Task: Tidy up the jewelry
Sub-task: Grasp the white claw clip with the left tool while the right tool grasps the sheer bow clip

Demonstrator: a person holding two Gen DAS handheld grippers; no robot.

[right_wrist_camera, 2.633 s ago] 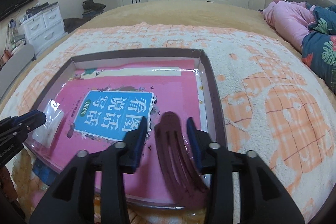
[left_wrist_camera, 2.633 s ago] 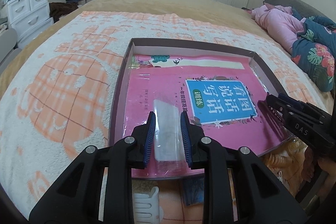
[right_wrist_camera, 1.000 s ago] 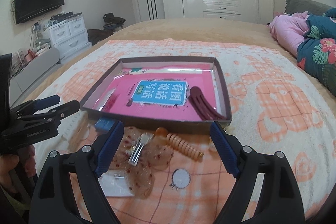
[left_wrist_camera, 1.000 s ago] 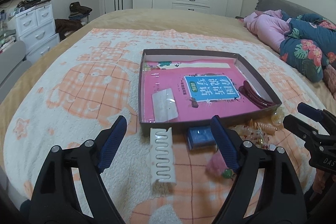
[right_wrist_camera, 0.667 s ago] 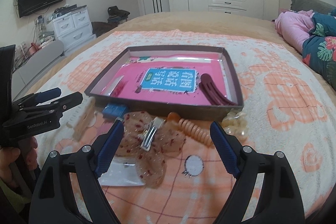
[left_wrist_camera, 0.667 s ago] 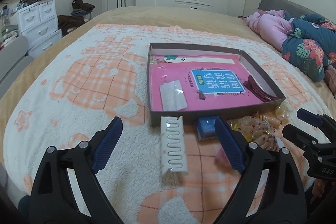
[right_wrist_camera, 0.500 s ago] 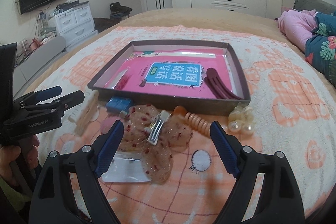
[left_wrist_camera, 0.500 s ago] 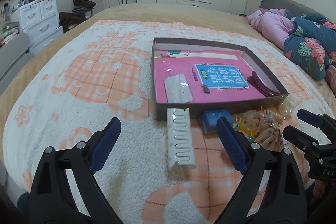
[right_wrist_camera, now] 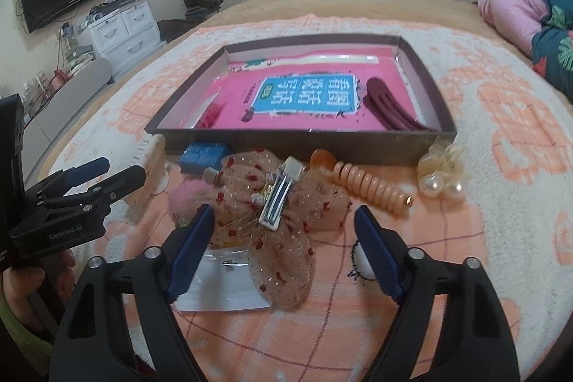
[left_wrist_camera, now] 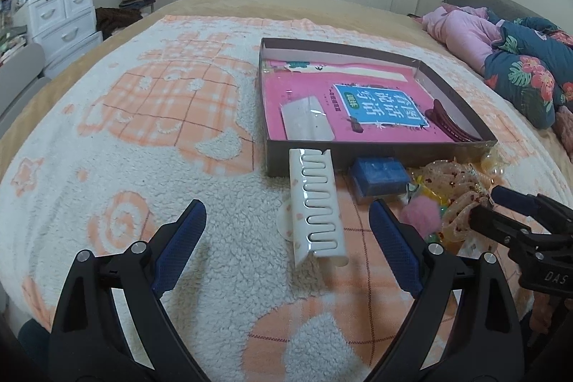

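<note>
A shallow brown box (left_wrist_camera: 379, 158) (right_wrist_camera: 297, 140) with a pink book as its floor holds a clear bag (left_wrist_camera: 308, 122) and a maroon hair clip (left_wrist_camera: 449, 124) (right_wrist_camera: 392, 113). In front of it lie a white wavy hair clip (left_wrist_camera: 317, 206), a blue box (left_wrist_camera: 379, 174) (right_wrist_camera: 206, 154), a pink pompom (left_wrist_camera: 420, 217), a sequined mesh bow with a metal clip (right_wrist_camera: 277, 199), an orange coil clip (right_wrist_camera: 369, 185) and pearl beads (right_wrist_camera: 440, 179). My left gripper (left_wrist_camera: 286, 238) is open and empty, just before the white clip. My right gripper (right_wrist_camera: 283, 246) is open and empty over the bow.
All lies on a white and orange fleece blanket (left_wrist_camera: 161, 117) on a bed. A pink and floral heap of bedding (left_wrist_camera: 501, 49) is at the right. White drawers (left_wrist_camera: 61, 20) stand at the left beyond the bed edge. A clear bag (right_wrist_camera: 222, 285) lies under the bow.
Both grippers let go of the clear bag and maroon clip in the box, opened wide and drew back. In the last half second both moved slightly closer to the items before the box.
</note>
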